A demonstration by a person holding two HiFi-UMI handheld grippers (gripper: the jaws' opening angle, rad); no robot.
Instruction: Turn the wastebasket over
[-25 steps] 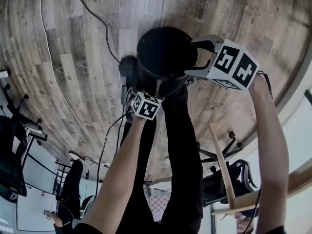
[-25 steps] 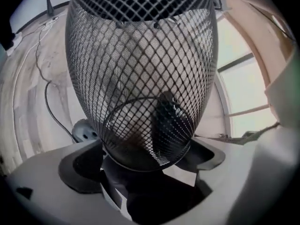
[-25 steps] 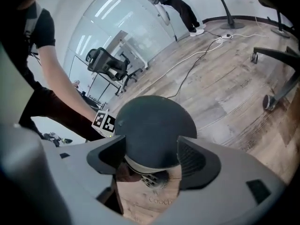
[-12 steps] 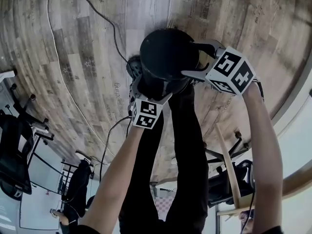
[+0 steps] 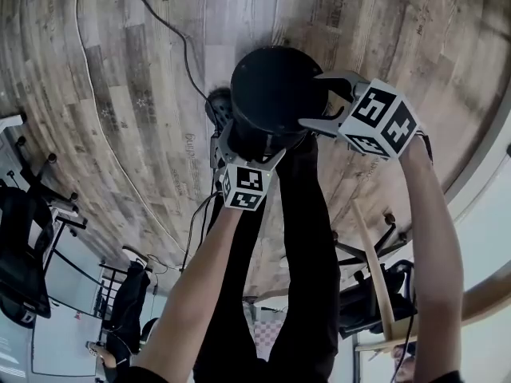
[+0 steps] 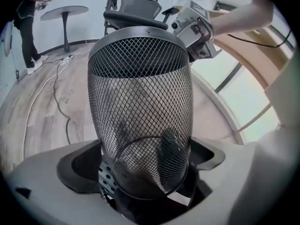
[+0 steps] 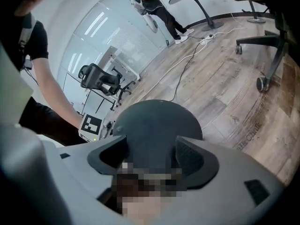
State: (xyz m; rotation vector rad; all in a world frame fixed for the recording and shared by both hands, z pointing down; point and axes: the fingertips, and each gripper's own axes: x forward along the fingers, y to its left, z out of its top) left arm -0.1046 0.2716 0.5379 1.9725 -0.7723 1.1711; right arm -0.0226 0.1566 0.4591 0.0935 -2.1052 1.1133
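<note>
— Where is the wastebasket (image 5: 275, 94) at this moment?

— It is held up above the wooden floor (image 5: 144, 70), between the two grippers. Its solid dark end faces the head camera.

— How does the left gripper (image 5: 247, 146) stand?

— Its jaws are spread wide, one on each side of the near end of the mesh wall (image 6: 140, 102), and they clasp it. One jaw shows darkly through the mesh.

— And the right gripper (image 5: 313, 100)?

— It has its jaws on both sides of the rounded solid end (image 7: 157, 125), quite wide too, holding it.

— What else is there?

— A black cable (image 5: 172, 34) lies on the floor, and an office chair (image 6: 136, 8) stands beyond the basket.
</note>
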